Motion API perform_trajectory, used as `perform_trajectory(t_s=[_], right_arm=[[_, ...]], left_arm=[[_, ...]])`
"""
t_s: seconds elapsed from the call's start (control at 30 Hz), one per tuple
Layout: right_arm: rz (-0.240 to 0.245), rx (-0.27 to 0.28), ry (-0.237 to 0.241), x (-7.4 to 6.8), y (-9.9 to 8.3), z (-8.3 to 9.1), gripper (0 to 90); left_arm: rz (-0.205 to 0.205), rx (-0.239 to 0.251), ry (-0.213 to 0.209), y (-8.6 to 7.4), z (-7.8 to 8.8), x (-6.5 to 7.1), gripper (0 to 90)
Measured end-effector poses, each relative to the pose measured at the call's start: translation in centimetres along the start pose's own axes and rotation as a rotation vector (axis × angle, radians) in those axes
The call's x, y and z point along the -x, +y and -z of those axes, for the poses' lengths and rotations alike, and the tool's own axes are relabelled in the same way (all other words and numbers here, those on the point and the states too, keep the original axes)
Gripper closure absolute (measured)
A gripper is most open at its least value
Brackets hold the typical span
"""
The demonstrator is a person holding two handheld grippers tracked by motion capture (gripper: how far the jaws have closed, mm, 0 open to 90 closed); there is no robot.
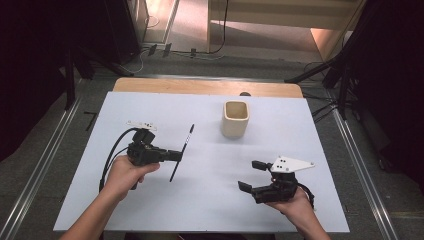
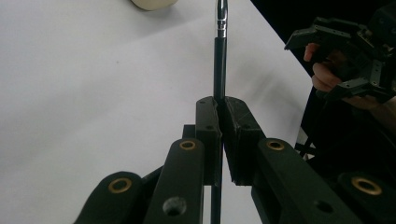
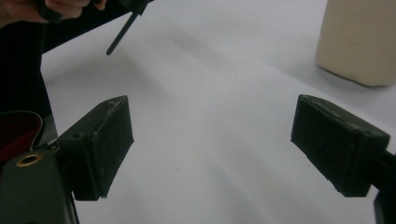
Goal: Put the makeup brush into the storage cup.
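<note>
Nearest the person, at the right of the high view, the right gripper [image 1: 248,176] rests low over the white table [image 1: 210,210], held in the person's right hand [image 1: 295,205]. Its jaws stand wide apart with nothing between them; in the right gripper view the two black pads [image 3: 100,144] frame only bare tabletop.

A little farther in, on the left, the left hand [image 1: 125,172] holds the left gripper [image 1: 178,155], which points across the table toward the right. Its jaws are closed tight on a slim black pen [image 1: 182,152], gripped near the middle of its length. The left gripper view shows the two pads pressed against the pen's [image 2: 219,60] dark barrel, with a short silver-coloured band farther up the barrel, toward the far end. In the high view the pen runs slantwise, its upper end toward the far side of the table and its lower end toward the person. Whether that lower end touches the tabletop I cannot tell.

Farthest off, right of centre, stands a cream pen holder [image 1: 235,119], squarish with rounded corners, upright with its open mouth upward. As far as its inside shows in the high view, nothing is in it. It stands well apart from the pen and from both grippers. Its wall [image 3: 359,42] appears at the upper right of the right gripper view.
</note>
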State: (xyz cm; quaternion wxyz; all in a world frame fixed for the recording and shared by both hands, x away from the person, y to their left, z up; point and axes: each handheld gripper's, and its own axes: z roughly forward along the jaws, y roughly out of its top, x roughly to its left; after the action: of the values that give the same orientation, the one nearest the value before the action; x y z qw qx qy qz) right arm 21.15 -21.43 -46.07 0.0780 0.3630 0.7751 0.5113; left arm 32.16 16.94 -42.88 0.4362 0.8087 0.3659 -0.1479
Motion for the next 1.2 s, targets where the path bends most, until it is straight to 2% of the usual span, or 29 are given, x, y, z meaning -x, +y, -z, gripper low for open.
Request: perform_trajectory(t_s=[0.07, 0.2, 0.37, 0.57, 0.67, 0.83, 1.0, 1.2], right_arm=[[-0.001, 0.004, 0.008, 0.0, 0.1, 0.0, 13.7], [0.018, -0.003, -0.003, -0.2, 0.2, -0.3, 13.7], [0.007, 0.009, 0.006, -0.6, 0.5, -0.6, 13.8], [-0.042, 0.01, -0.005, -0.6, 0.7, -1.0, 13.9], [-0.066, 0.009, -0.014, -0.7, 0.9, -1.1, 14.0], [-0.082, 0.016, -0.019, -0.9, 1.1, -1.5, 14.2], [-0.104, 0.005, -0.032, -1.2, 1.3, -2.1, 14.1], [-0.123, 0.013, -0.044, -1.4, 1.6, -2.3, 14.1]], left_arm=[[-0.01, 0.015, 0.008, -0.2, -0.1, 0.3, 85.1], [0.005, 0.062, -0.001, -0.8, -0.3, 0.7, 85.2], [0.013, 0.08, -0.002, -1.2, -0.8, 0.9, 85.1], [0.012, 0.069, -0.002, -1.7, -1.9, 1.3, 85.1], [0.023, 0.074, -0.025, -1.9, -2.3, 1.4, 85.1], [0.02, 0.082, -0.016, -2.1, -2.8, 1.7, 85.1], [0.012, 0.102, -0.034, -2.5, -3.2, 1.8, 85.1], [0.005, 0.11, -0.032, -2.5, -3.5, 1.8, 85.1]])
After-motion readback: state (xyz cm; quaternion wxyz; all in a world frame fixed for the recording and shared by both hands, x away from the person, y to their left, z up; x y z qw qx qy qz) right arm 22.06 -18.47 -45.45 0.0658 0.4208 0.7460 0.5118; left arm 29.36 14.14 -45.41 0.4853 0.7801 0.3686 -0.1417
